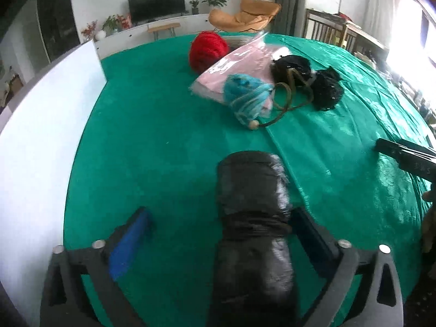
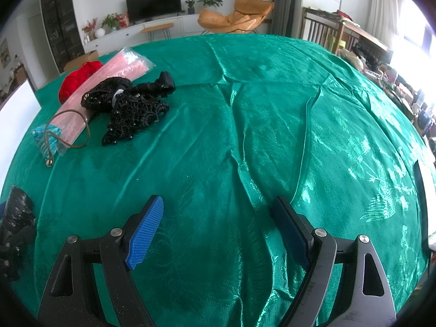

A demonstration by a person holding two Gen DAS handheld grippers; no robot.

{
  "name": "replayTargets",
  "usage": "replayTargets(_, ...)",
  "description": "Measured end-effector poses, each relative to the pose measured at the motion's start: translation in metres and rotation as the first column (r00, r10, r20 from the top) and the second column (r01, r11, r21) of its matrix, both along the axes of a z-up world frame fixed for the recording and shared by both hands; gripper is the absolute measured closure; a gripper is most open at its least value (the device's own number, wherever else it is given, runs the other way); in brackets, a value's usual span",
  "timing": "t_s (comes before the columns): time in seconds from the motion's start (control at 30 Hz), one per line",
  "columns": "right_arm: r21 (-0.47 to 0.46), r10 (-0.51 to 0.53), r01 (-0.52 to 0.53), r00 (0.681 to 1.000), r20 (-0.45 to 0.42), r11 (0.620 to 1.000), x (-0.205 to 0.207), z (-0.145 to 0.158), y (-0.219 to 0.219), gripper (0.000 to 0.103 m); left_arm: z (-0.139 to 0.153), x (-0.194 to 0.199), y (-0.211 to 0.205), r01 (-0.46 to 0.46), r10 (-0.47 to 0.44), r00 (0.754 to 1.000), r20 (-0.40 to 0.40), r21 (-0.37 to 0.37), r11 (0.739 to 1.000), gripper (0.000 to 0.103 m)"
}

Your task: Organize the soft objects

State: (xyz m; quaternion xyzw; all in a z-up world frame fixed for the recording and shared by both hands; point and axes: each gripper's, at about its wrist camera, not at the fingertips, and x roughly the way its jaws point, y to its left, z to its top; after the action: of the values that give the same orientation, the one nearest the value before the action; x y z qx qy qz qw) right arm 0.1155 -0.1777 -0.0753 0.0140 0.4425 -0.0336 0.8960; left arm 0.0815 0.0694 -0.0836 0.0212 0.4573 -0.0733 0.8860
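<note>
Blue-padded fingers (image 1: 130, 242) of the left gripper (image 1: 218, 234) stood spread wide around a black rolled bundle (image 1: 253, 207) lying on the green tablecloth (image 1: 163, 136); the left pad stood clear of it, while the right pad sat close against its side, contact uncertain, so the roll appeared released rather than clamped. Over to the right, the right gripper (image 2: 218, 226) hung with its jaws parted over bare cloth, holding nothing; one of its dark fingers showed at the edge of the left wrist view. Farther across the table sat the rest of the soft things, gathered in a loose cluster: a teal ball of yarn (image 1: 245, 95) with a small wooden bead at its end, lying partly on a pink plastic packet (image 1: 239, 65); a red ball of yarn (image 1: 208, 51) behind the packet; a brown cord (image 1: 286, 92) looped beside the teal yarn; and a black crocheted piece (image 2: 130, 109) with beads, touching the packet's far side. A white panel (image 1: 41, 136) stood along the table's left edge. Beyond lay a living room with a television and a tan lounge chair. Judged from the layout, the step in hand was setting down the black roll well apart from the cluster. The next move would likely call for lifting the left gripper straight clear of the roll without dragging it, then reaching for one of the clustered pieces, taking care that the cord did not snag.
</note>
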Motion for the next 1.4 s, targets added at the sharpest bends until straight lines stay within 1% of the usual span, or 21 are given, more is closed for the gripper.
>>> replayTargets(0.1,0.000,0.000,0.000,1.000,0.000,1.000,0.0001,-0.0001,0.0001,0.018,-0.0010,0.0028,-0.0023,-0.002,0.002,1.000,-0.001,0.010,1.000,0.000)
replayTargets(1.4,0.001,0.000,0.000,1.000,-0.001,1.000,-0.0004,0.0001,0.0000,0.018,-0.0010,0.0006,-0.0001,-0.005,0.005,1.000,0.003,0.008,1.000,0.000)
